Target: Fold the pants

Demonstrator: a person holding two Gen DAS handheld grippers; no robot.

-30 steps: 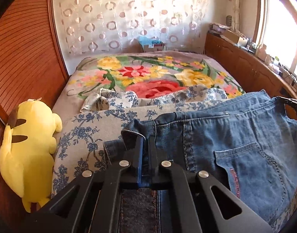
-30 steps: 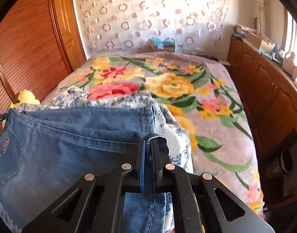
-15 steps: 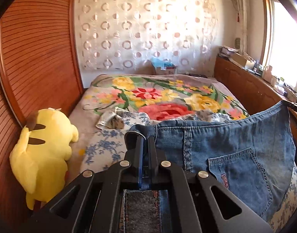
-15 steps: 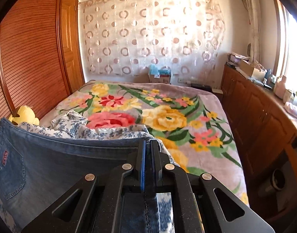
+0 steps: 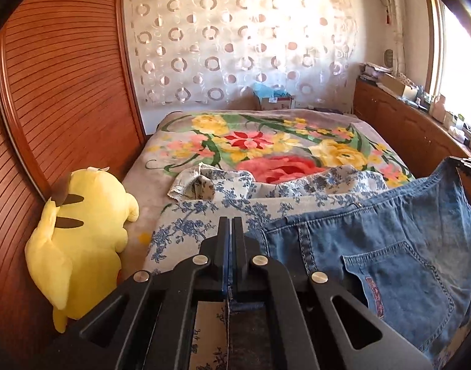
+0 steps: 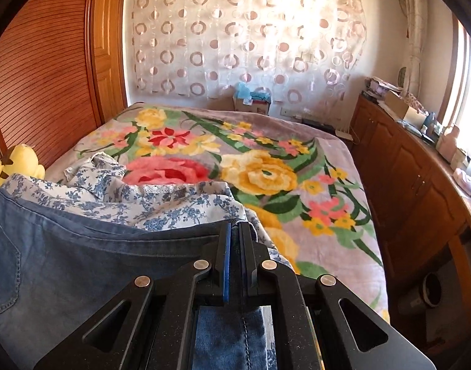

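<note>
Jeans (image 5: 389,256) waistband held by both grippers, left (image 5: 228,231) and right (image 6: 234,237), fingers clamped on denim. Waistband to be kept taut, level, lowered toward bed (image 6: 312,154) near edge.

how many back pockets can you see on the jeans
1. A single back pocket with a small red tag shows on the jeans, right of the left gripper; the right view catches its edge. A second may be hidden beyond the frame.

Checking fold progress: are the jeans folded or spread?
Spread: the jeans hang as one open layer, back pocket showing, waistband stretched toward the right claw.
</note>
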